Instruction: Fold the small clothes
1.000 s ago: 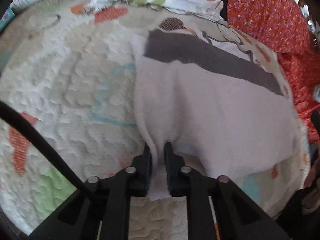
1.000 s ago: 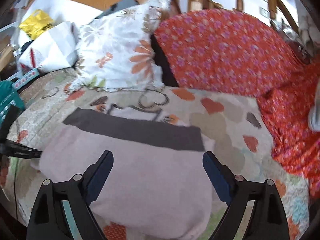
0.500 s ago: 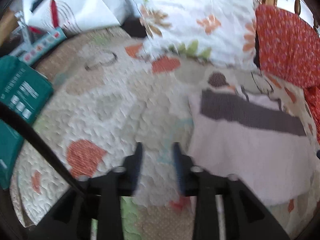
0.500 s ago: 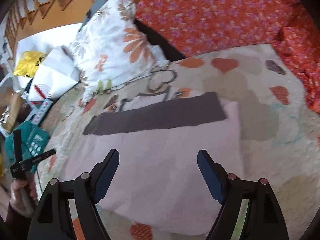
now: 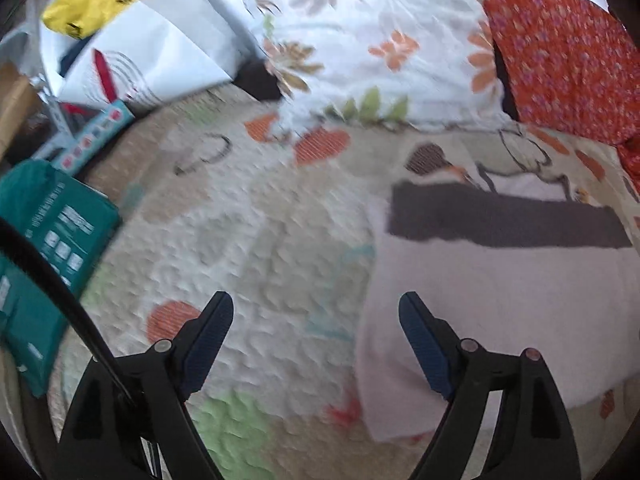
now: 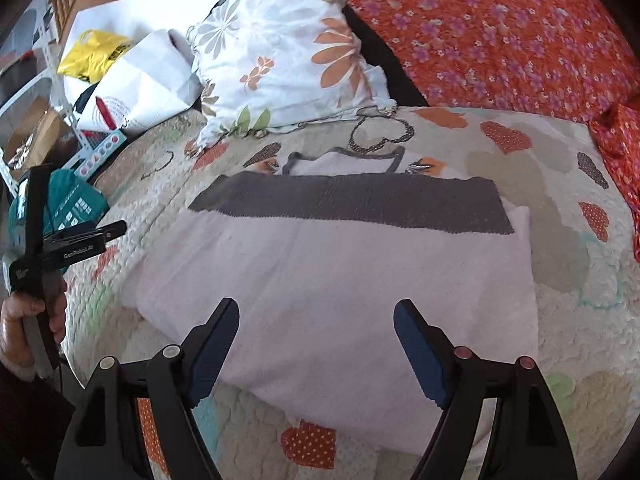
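A small pale pink garment (image 6: pixel 340 272) with a dark grey band (image 6: pixel 352 204) across its far side lies flat on the heart-print quilt (image 6: pixel 560 208). In the left wrist view the garment (image 5: pixel 500 300) fills the right side. My left gripper (image 5: pixel 316 316) hovers over the quilt by the garment's left edge. Its jaws are opening and hold nothing; the right fingertip (image 5: pixel 412 312) overlaps that edge. My right gripper (image 6: pixel 316 320) stands open above the garment's near half, with nothing pinched. The left gripper (image 6: pixel 96 229), in a person's hand (image 6: pixel 24 316), shows at the far left.
A floral white pillow (image 6: pixel 280 60) and a red flowered blanket (image 6: pixel 500 32) line the far side. A teal package (image 5: pixel 36 248), a white bag (image 5: pixel 160 52) and a yellow bag (image 5: pixel 88 4) crowd the left edge. Bare quilt lies left of the garment.
The left gripper let go of the garment's edge, opened wide, rose and tipped up toward the pillow. The garment now lies flat. The right gripper stayed open and dipped toward the garment.
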